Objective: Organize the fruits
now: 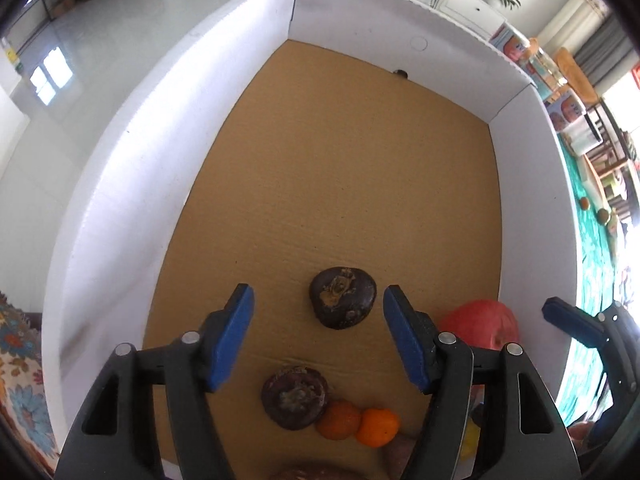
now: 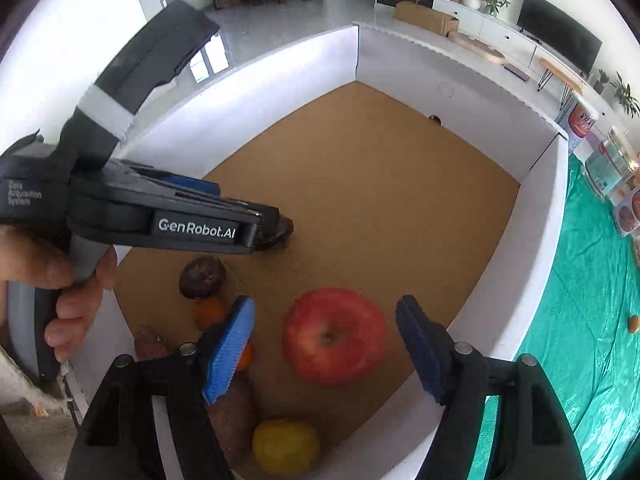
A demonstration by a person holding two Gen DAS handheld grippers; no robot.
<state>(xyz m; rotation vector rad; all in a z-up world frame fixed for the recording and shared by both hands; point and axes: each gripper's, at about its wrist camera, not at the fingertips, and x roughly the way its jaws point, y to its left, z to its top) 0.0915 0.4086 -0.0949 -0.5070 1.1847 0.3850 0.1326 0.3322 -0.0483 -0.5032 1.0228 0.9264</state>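
A white box with a brown cardboard floor (image 1: 320, 152) holds the fruits. My left gripper (image 1: 318, 316) is open and empty above a dark passion fruit (image 1: 342, 297) that lies between its fingertips. A second dark passion fruit (image 1: 295, 397) and two small oranges (image 1: 360, 420) lie nearer. My right gripper (image 2: 325, 328) is open above a red apple (image 2: 334, 336), which also shows in the left wrist view (image 1: 480, 322). A yellow fruit (image 2: 285, 446) and a brown sweet potato (image 2: 234, 420) lie in the box's near corner. The left gripper's body (image 2: 168, 220) shows in the right wrist view.
The box walls (image 2: 516, 280) rise on all sides. A green cloth (image 2: 592, 320) covers the table to the right, with small fruits (image 1: 592, 208) and printed cartons (image 2: 608, 168) on it. A flowered cloth (image 1: 20, 380) lies to the left.
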